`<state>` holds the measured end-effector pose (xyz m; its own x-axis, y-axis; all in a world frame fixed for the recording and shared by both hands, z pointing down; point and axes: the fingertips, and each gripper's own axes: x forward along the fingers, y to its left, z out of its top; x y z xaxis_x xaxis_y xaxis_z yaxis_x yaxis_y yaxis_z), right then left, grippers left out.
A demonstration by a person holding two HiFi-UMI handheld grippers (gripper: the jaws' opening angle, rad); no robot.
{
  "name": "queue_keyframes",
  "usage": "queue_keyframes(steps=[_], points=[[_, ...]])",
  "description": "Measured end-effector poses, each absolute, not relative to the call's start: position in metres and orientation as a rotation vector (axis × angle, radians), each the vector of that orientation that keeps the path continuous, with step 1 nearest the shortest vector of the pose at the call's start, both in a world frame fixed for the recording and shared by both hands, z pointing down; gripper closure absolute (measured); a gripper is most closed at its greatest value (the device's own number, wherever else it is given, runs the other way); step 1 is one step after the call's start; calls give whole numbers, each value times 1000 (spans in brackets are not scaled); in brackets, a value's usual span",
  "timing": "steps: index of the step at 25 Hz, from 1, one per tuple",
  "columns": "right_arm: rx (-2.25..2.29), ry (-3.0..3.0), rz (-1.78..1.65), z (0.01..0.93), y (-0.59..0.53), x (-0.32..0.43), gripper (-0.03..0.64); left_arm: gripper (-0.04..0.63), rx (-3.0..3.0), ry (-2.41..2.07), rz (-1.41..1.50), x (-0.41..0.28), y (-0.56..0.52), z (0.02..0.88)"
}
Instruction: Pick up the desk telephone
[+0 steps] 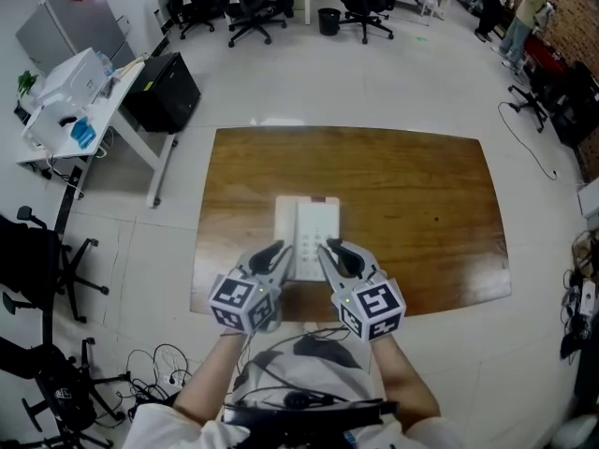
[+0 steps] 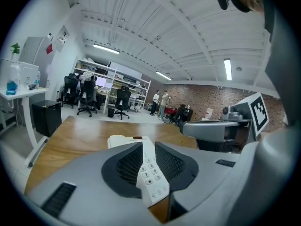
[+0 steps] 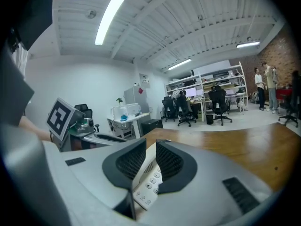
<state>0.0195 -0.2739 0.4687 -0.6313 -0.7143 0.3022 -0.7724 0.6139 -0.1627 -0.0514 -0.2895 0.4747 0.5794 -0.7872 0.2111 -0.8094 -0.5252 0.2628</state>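
**Both grippers poised at the near end of the telephone**

Head view: the white desk telephone (image 1: 307, 232) lies flat on the brown wooden table (image 1: 421, 204), near the table's front edge and about midway along it. The left gripper (image 1: 278, 255) and the right gripper (image 1: 330, 253) come in from the person's side, and their tips angle toward each other over the phone's near end. Office chairs (image 1: 253, 7) and a white side desk (image 1: 89, 96) stand on the floor beyond.

Left gripper view: the jaws stand only narrowly apart. The telephone (image 2: 151, 173) shows in the slot between the dark ribbed pads (image 2: 128, 166), its keypad running along the gap. I cannot tell whether the pads touch it. The right gripper (image 2: 216, 131) sits close by on the right.

Right gripper view: here too the jaws leave only a slim gap, and the telephone (image 3: 149, 182) shows through it, keypad uppermost, resting on the table (image 3: 244, 145). Contact with the pads (image 3: 169, 161) cannot be judged. The left gripper (image 3: 94, 136) shows at the left.
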Motion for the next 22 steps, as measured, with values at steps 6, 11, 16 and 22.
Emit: queue_keyframes(steps=[6,11,16,22], points=[[1163,-2618,492,492,-283,17,465,402,2415,-1288,156,-59,-301,502],[1169,-2581,591,519,-293,26,444,314,2359,-1242,221,-66,-313,534],[1166,-2525,715,547,-301,40,390,299,2274,-1203,220,-75,-325,559],[1121,-2462,891,579,-313,46,295,258,2195,-1100,205,-75,-331,584]])
